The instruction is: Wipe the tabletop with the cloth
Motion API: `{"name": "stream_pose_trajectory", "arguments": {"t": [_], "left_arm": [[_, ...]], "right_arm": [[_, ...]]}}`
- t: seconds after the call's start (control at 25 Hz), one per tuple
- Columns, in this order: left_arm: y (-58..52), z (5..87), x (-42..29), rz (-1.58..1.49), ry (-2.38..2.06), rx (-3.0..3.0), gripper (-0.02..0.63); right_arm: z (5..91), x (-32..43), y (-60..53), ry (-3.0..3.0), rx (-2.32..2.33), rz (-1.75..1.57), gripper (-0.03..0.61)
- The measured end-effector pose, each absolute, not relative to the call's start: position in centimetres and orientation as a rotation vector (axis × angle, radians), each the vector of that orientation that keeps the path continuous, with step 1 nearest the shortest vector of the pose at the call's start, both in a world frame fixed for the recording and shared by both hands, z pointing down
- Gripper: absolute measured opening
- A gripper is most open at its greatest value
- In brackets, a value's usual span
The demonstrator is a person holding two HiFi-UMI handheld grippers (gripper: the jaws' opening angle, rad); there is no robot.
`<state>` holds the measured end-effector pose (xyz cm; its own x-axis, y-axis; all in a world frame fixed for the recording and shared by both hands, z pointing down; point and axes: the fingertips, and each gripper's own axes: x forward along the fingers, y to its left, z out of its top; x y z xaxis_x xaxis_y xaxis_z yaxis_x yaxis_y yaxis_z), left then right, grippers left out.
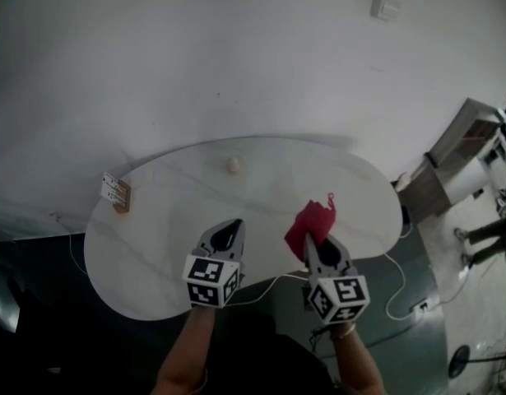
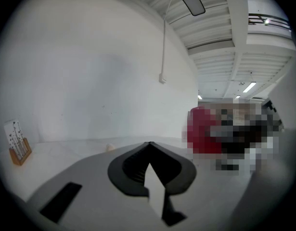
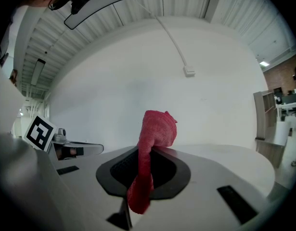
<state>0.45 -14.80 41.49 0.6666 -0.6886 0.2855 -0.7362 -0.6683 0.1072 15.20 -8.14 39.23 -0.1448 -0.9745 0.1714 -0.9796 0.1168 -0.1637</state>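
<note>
A red cloth [image 1: 311, 223] is pinched in my right gripper [image 1: 313, 240], held above the right half of the white kidney-shaped tabletop [image 1: 170, 212]. In the right gripper view the red cloth [image 3: 152, 148] sticks up out of the shut jaws and hangs down between them. My left gripper [image 1: 230, 230] hovers over the table's front middle, to the left of the cloth. Its jaws are shut with nothing in them; in its own view the left gripper [image 2: 148, 144] points at the back wall.
A small wooden stand with a white card [image 1: 115, 192] sits at the table's left edge. A small pale lump [image 1: 234, 165] lies near the back edge. White cables [image 1: 401, 295] trail on the floor at the right, by a grey cabinet [image 1: 450, 159].
</note>
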Motion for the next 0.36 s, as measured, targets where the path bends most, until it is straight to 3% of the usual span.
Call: {"name": "stream_pose_trajectory", "arguments": {"t": [0.36], "left_arm": [[-14.49,41.58,1.08,0.332,-1.15,2.675,0.003]], "right_arm": [[39.61,15.44,-8.05,-2.333,2.043,0.375,0.044]]}}
